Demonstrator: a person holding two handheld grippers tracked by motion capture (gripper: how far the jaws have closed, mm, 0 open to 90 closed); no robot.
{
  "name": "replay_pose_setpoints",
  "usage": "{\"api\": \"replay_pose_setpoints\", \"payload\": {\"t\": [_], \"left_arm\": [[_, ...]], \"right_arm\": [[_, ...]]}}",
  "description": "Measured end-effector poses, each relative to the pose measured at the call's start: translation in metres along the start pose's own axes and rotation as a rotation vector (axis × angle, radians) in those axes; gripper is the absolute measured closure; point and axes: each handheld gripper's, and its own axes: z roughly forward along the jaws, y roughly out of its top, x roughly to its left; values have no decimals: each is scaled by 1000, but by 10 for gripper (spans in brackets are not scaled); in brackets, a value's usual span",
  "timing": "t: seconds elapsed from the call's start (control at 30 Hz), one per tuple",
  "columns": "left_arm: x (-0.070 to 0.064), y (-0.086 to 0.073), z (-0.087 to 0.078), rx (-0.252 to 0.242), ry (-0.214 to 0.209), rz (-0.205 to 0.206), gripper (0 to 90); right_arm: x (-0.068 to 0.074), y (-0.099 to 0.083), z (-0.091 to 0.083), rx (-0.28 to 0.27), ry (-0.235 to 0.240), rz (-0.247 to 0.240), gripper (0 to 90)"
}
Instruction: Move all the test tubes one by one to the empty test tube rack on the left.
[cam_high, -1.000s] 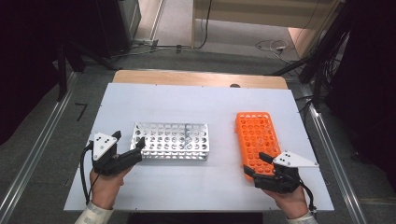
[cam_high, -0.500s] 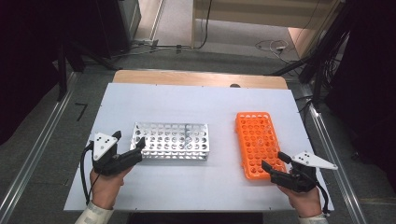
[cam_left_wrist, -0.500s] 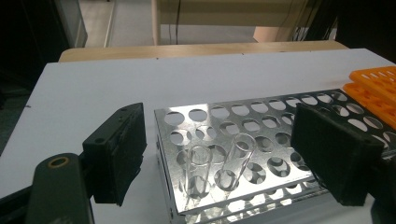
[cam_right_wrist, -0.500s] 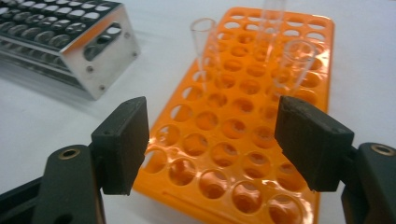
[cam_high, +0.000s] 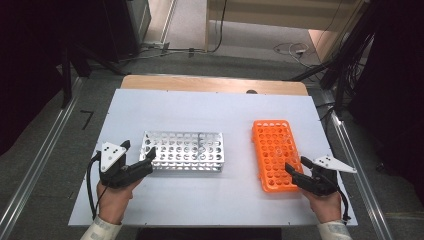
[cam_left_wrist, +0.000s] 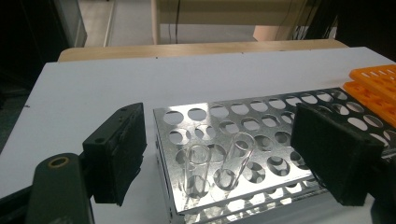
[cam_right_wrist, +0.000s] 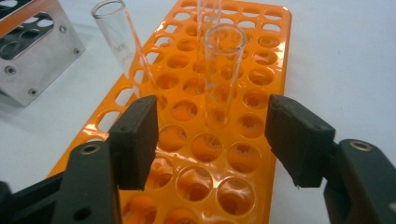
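Both grippers are released, nothing is gripped. Left gripper (cam_high: 139, 156) is parked at the left end of the metal rack (cam_high: 184, 151), jaws spread either side of its near corner; in the left gripper view two glass tubes (cam_left_wrist: 215, 164) are seen standing in the metal rack's near holes, roughly between the jaws, so a pick or a steadying hold looks set up there. Right gripper (cam_high: 295, 166) sits at the near end of the orange rack (cam_high: 274, 152), jaws wide and clear of it. In the right gripper view a glass tube (cam_right_wrist: 223, 74) stands upright in the orange rack, centred ahead of the open jaws but beyond the pads, untouched; another tube (cam_right_wrist: 123, 46) leans at the rack's left side. Judged: tubes are being shuttled between racks, with each rack kept within reach of one hand so no crossing is needed. White table (cam_high: 220, 112) is otherwise bare.
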Motion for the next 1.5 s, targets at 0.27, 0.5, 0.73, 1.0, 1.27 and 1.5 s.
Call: {"api": "replay_pose_setpoints", "payload": {"t": [0.27, 0.5, 0.73, 1.0, 1.27, 1.5], "left_arm": [[0, 0, 0, -2, -1, 2, 182], [-1, 0, 0, 0, -3, 1, 183], [-1, -1, 1, 2, -3, 1, 183], [-1, 0, 0, -1, -4, 1, 184], [-1, 0, -1, -1, -6, 0, 191], [-2, 0, -2, 3, -13, 8, 191]], "right_arm": [[-1, 1, 12, 6, -1, -9, 464], [0, 3, 16, -3, -6, -14, 597], [1, 3, 19, 10, -8, -20, 664], [-1, 4, 18, 5, -27, -8, 728], [-1, 10, 6, -37, -29, -11, 728], [0, 15, -13, -70, -18, 3, 728]]}}
